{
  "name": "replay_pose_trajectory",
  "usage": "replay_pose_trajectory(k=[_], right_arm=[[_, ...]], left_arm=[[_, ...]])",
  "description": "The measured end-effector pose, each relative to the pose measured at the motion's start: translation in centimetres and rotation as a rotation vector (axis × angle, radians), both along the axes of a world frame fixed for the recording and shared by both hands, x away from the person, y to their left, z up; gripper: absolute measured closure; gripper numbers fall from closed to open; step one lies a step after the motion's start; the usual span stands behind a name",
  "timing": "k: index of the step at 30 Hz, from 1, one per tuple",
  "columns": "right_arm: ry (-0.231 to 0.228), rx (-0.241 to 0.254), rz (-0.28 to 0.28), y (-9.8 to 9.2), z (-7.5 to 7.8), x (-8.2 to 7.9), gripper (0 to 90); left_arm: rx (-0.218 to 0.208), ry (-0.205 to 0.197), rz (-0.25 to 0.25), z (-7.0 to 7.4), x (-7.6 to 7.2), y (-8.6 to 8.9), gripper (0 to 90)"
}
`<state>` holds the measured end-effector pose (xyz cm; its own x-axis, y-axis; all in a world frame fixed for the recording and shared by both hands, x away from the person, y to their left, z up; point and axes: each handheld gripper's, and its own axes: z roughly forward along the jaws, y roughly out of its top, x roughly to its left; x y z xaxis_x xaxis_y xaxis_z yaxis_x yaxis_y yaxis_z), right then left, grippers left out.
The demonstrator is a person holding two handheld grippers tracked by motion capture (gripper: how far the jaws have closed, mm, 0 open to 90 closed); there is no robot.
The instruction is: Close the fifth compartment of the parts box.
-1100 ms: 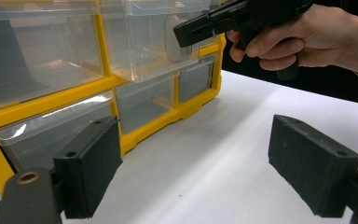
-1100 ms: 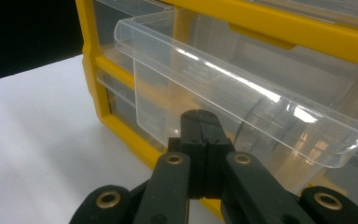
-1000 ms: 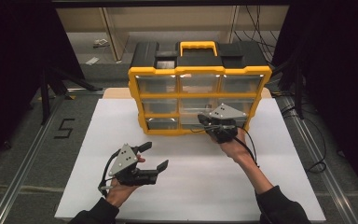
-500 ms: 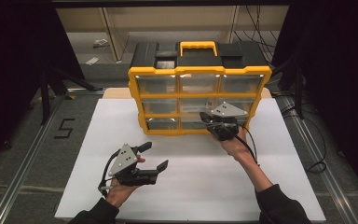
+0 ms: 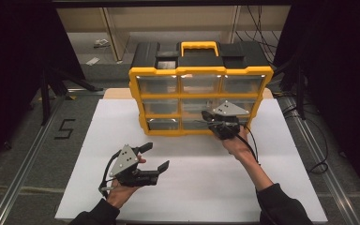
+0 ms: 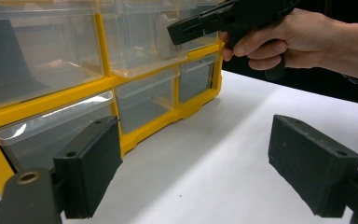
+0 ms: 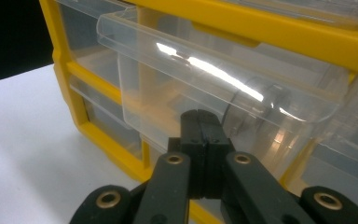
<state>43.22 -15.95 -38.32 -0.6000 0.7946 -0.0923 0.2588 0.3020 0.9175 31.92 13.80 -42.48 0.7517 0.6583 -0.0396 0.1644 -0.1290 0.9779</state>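
Yellow-framed organizer on the table holds clear drawers; the right gripper, fingers pressed together, touches a part-open drawer; left gripper fingers spread wide, holding nothing.

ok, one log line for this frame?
right tool: shut, at pull tab of middle-row clear drawer, drawer part out | left tool: open, empty, above white table | organizer: upright
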Motion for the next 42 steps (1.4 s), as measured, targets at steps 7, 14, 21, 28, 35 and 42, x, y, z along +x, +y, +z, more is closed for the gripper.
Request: replay_pose_trajectory(k=[7, 14, 21, 28, 35, 42], right_arm=[[0.001, 0.022, -0.009, -0.4, -0.1, 0.5, 90.0], [-0.001, 0.034, -0.015, -0.6, -0.2, 0.8, 90.0], [-0.001, 0.036, -0.03, -0.8, -0.3, 1.0, 90.0], [-0.004, 0.04, -0.041, -0.9, -0.4, 1.2, 90.0], [-0.006, 0.041, -0.043, -0.9, -0.5, 1.3, 90.0], [-0.007, 0.042, -0.053, -1.2, -0.5, 1.6, 90.0]], left_arm=[[-0.001, 0.0, 0.003, 0.0, 0.0, 0.0, 16.7], [-0.001, -0.001, 0.005, 0.0, 0.0, 0.1, 16.7], [0.001, -0.002, 0.006, 0.0, 0.0, 0.1, 16.8], [0.003, -0.001, 0.004, 0.0, -0.1, 0.0, 16.9], [0.003, 0.0, 0.004, 0.0, 0.0, 0.0, 16.9], [0.001, 0.0, 0.005, 0.0, 0.0, 0.1, 16.9]])
